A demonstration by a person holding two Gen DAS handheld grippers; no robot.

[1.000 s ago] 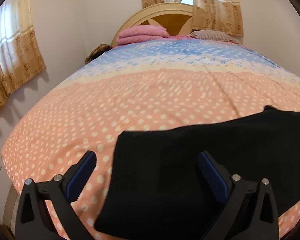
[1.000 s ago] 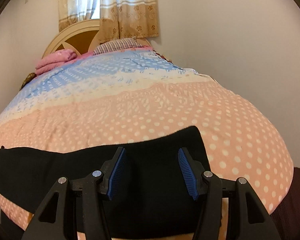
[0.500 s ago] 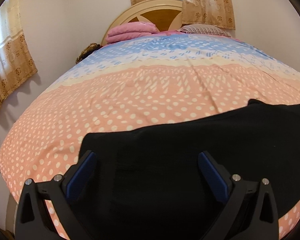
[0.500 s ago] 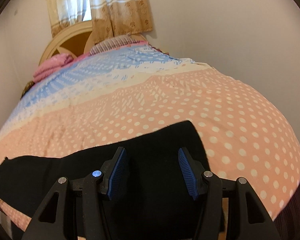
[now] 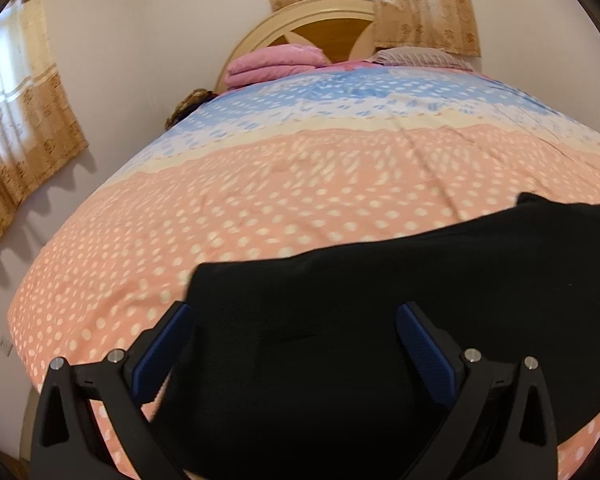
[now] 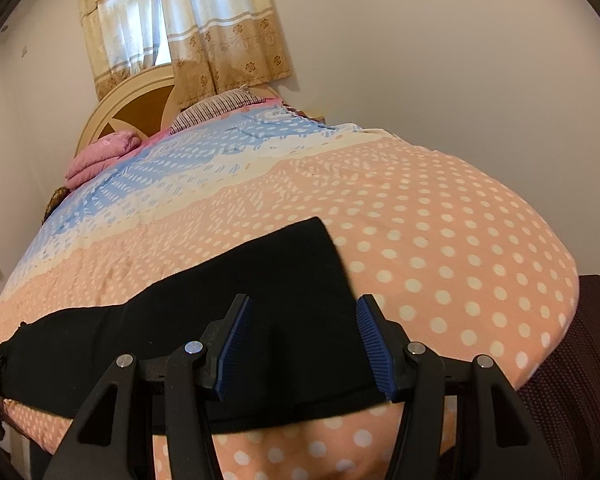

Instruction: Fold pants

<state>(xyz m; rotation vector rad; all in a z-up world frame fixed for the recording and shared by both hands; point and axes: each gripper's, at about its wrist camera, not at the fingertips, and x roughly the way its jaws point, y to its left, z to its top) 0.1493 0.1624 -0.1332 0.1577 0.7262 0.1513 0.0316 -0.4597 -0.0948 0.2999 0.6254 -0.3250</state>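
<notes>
The black fabric pants [image 5: 400,320] lie flat as a long band across the foot end of the bed with the peach, white-dotted and blue-striped cover [image 5: 300,184], and everything here is easiest to place against that band. At its left end, the left tongs [image 5: 292,344] hover over the cloth with the two blue-padded fingers [image 5: 160,352] set wide apart, one just outside the left edge of the pants and the other over their middle; they are released and grasp nothing. That straddling pose probably lines them up to take the left end for a fold. Beyond the band, toward the curved wooden headboard [image 5: 312,12], a folded pink blanket [image 5: 276,64] and a striped pillow [image 5: 420,56] sit at the far end of the bed, well apart from the pants, so the stretch of cover between is free to fold on. At the right end of the band, the right tongs [image 6: 304,344] are likewise released, half spread, with the right pad just at the short right edge of the pants and the left pad over the cloth; no fabric is pinched. The pants seem spread straight so that both ends can be lifted together. No container shows in either view.
</notes>
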